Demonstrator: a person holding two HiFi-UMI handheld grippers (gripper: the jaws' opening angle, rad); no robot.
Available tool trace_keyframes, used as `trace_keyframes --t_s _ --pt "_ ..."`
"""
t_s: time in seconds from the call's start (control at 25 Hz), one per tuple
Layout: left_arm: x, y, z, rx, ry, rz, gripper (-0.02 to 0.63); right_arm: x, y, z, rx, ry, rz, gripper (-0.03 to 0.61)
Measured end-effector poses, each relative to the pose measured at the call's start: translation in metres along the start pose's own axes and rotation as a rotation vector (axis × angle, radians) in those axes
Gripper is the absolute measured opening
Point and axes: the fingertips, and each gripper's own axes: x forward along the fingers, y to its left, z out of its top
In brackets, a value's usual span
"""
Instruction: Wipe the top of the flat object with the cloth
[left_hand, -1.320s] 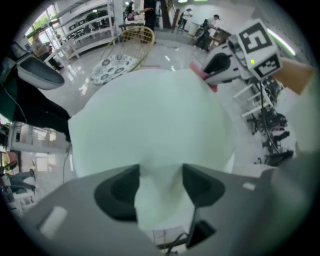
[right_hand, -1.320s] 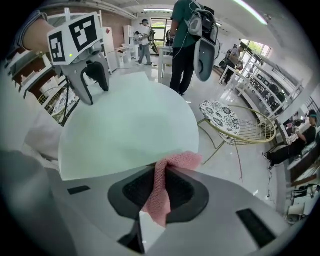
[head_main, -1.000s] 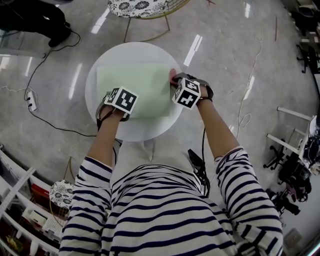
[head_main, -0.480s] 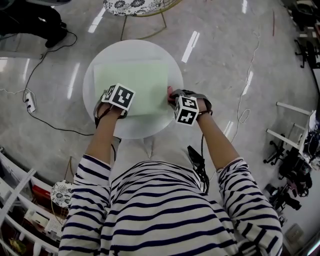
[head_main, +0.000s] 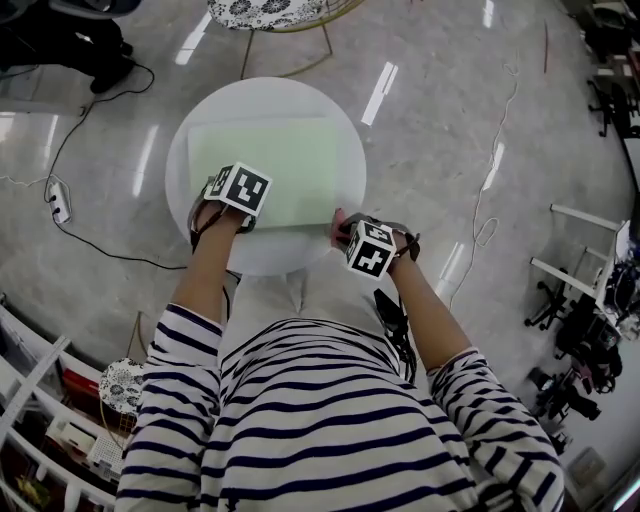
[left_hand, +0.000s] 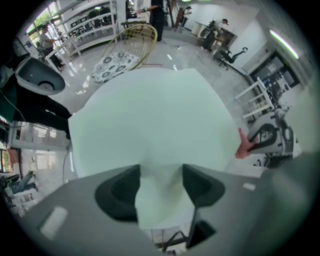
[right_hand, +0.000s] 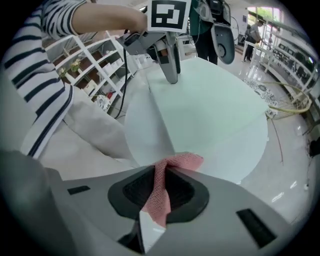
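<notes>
We find the pale green rectangular sheet (head_main: 280, 160) smooth and matte; left gripper (left_hand: 161, 189) pinches it, right gripper (right_hand: 159, 192) clenches a red mesh-textured cloth (right_hand: 182, 161).

Cloth (head_main: 339, 215) mostly hidden beneath right gripper (head_main: 347, 231)

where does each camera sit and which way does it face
Head view: on the person's head, facing steeply down at the table; shows both striped sleeves, left gripper, right gripper.
Left gripper view: on the left gripper, facing along its jaws, shut on the green sheet; no arm.
Right gripper view: on the right gripper, facing along its jaws, shut on the pink cloth; left gripper and sleeve show.
Shared: all show sheet and cloth.
</notes>
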Motion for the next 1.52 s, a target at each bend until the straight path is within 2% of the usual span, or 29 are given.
trace_keyframes --t_s 0.08,0.28,0.44,0.52,0.72,0.84,0.96,1.12,1.24,1.52 --pt "0.000 0.001 0.000 0.001 0.004 0.002 0.272 0.000 0.007 0.005 0.057 -0.024 0.021 0.061" --pt "-0.003 0.000 -0.001 0.015 0.001 -0.004 0.272 0.003 0.002 0.017 0.156 -0.071 -0.012 0.061" --pt "-0.004 -0.009 -0.005 0.077 0.017 -0.034 0.272 -0.006 -0.032 0.015 0.253 -0.097 -0.092 0.058" --pt "-0.003 -0.017 -0.010 0.100 0.036 -0.058 0.272 -0.012 -0.056 0.015 0.266 -0.103 -0.135 0.058" --pt "-0.003 -0.043 -0.011 0.135 0.045 -0.151 0.272 -0.027 -0.129 0.031 0.213 -0.107 -0.260 0.058" --pt "-0.002 -0.058 -0.001 0.116 -0.002 -0.201 0.267 -0.032 -0.168 0.055 0.159 -0.115 -0.315 0.058" --pt "-0.001 -0.066 0.012 0.113 -0.059 -0.198 0.256 -0.031 -0.187 0.082 0.085 -0.116 -0.339 0.060" --pt "0.001 -0.064 0.020 0.136 -0.063 -0.172 0.244 -0.029 -0.180 0.104 -0.039 -0.102 -0.328 0.060" --pt "0.000 -0.061 0.018 0.133 -0.043 -0.174 0.234 -0.024 -0.159 0.104 -0.065 -0.107 -0.277 0.060" --pt "0.002 -0.063 0.020 0.185 -0.019 -0.150 0.222 -0.003 -0.101 0.088 -0.123 -0.094 -0.181 0.060"
